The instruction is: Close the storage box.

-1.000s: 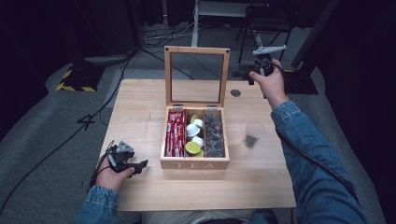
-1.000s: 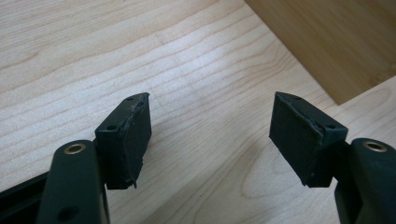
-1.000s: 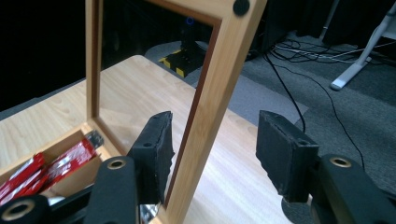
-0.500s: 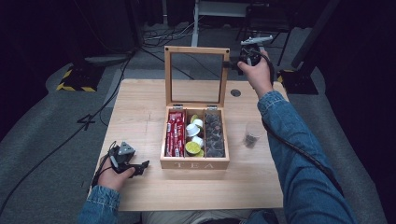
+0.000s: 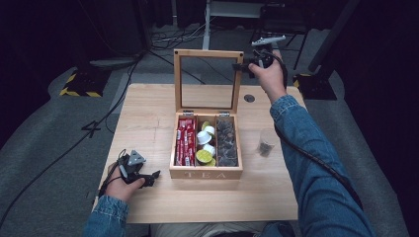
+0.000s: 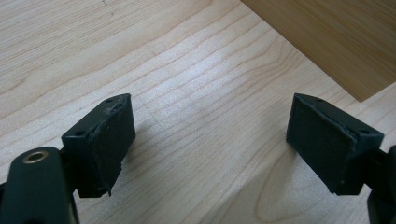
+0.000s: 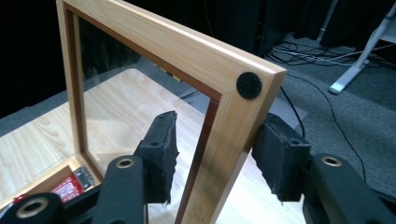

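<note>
I'm looking down on a pale wood bench standing on grey carpet, the room behind it dark, with cables trailing over the floor and a yellow-and-black striped block off the bench's far left corner. The tea box sits mid-bench, toward the near edge, lid standing upright with its glass pane facing me. My right gripper is up at the lid's top right corner; its jaws have just been closing, and in the right gripper view the frame stands between the pads, the right one seemingly touching the wood, the left one apart. My left gripper rests near the near left corner, jaws just been opening, wide apart over bare wood grain. A clear cup stands right of the box.
</note>
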A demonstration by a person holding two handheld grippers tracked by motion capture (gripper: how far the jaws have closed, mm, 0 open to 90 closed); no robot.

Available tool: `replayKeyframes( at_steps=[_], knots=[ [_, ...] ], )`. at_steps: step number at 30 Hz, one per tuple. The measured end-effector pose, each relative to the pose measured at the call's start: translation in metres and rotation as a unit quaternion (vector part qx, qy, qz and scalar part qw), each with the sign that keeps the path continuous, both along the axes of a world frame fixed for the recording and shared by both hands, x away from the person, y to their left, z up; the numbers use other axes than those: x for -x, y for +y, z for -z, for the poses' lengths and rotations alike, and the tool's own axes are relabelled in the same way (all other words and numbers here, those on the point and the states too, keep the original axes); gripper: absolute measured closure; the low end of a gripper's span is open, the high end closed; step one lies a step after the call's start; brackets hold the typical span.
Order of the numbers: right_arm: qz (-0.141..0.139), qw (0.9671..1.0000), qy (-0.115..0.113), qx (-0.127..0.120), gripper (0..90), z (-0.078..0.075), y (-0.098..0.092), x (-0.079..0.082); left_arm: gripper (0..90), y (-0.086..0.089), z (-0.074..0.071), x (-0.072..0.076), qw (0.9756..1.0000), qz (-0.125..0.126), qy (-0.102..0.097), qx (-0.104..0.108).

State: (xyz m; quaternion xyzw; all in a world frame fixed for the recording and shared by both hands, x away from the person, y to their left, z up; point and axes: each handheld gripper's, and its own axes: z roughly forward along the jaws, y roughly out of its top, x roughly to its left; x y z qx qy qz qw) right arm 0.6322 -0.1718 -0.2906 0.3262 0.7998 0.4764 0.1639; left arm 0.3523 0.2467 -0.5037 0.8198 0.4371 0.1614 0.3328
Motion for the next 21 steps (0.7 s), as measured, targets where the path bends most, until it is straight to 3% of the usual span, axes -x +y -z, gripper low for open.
replayKeyframes(
  at_steps=[8, 21],
  knots=[
    [-0.022, 0.9995, 0.005, -0.020, 56.6, -0.006, -0.009, 0.014, 15.6, -0.002, 0.000, -0.001, 1.0000, -0.005, -0.001, 0.001],
    [-0.044, 0.9990, 0.001, -0.007, 60.0, -0.017, -0.013, 0.035, 15.6, -0.002, 0.000, -0.001, 1.0000, -0.006, -0.002, 0.000]
  ],
)
